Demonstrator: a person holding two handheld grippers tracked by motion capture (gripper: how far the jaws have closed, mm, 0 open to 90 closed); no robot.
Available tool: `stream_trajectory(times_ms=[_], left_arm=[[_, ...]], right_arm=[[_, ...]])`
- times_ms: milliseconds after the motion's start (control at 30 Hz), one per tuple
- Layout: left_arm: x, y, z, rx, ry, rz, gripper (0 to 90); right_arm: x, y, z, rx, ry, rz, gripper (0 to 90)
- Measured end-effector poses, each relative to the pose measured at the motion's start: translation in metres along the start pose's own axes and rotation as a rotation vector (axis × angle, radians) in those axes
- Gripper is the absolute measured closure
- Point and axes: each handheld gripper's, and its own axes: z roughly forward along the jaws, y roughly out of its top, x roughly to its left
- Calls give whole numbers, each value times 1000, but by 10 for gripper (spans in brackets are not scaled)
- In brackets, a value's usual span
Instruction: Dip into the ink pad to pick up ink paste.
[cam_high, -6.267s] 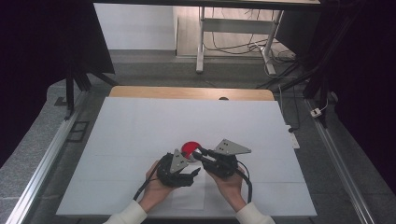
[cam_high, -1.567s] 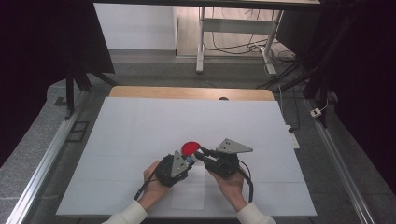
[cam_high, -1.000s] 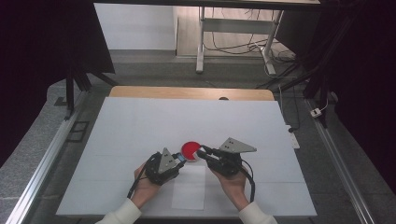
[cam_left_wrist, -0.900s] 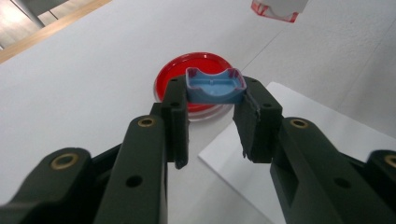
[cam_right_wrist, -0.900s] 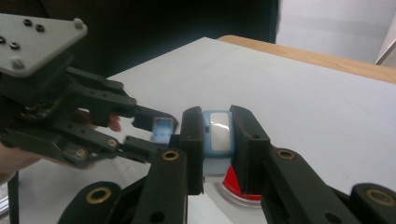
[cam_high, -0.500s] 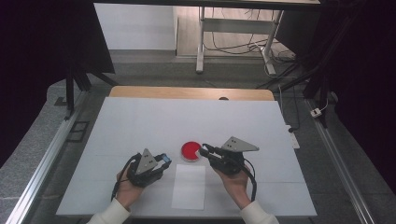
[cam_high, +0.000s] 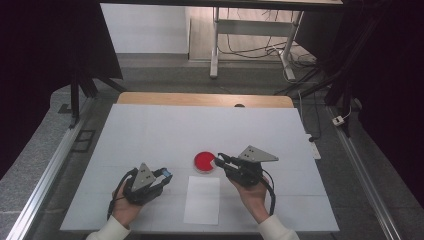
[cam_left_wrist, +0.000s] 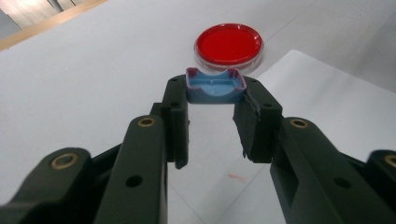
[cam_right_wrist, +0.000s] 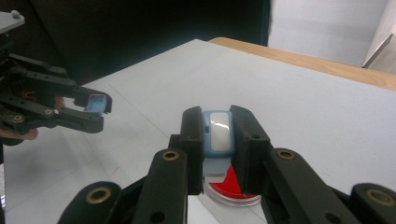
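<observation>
Two hand-held grippers work low in the high view, each clamped on one small blue piece. The left gripper sits at the lower left, held in the person's left hand. Its own view shows the jaws closed on a blue cap, an open, tray-like shell with a purple rim and a scooped edge, pinched at the jaw tips with its hollow side facing the camera. In the right gripper view the same gripper appears at the left edge, cap between its tips.

The right gripper lies at lower centre-right of the high view, in the right hand, with one grey three-cornered plate on top. Its jaws are closed on a pale blue body with a white glossy face, held upright between the pads.

One round red dish with a clear rim rests on the white table at lower centre, just beside the right gripper's tips. In the left gripper view the dish lies beyond the cap; in the right gripper view it shows beneath the held body.

One white paper sheet lies flat below the dish, between the two hands. The two grippers are well apart, the left one clear of both dish and sheet.
</observation>
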Motion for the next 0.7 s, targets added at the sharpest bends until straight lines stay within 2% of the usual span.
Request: stream_trajectory(times_ms=[700], left_arm=[[12,-34,-35,17,32,-71,657]], right_arm=[[-4,0,4,15,-17,-19,748]])
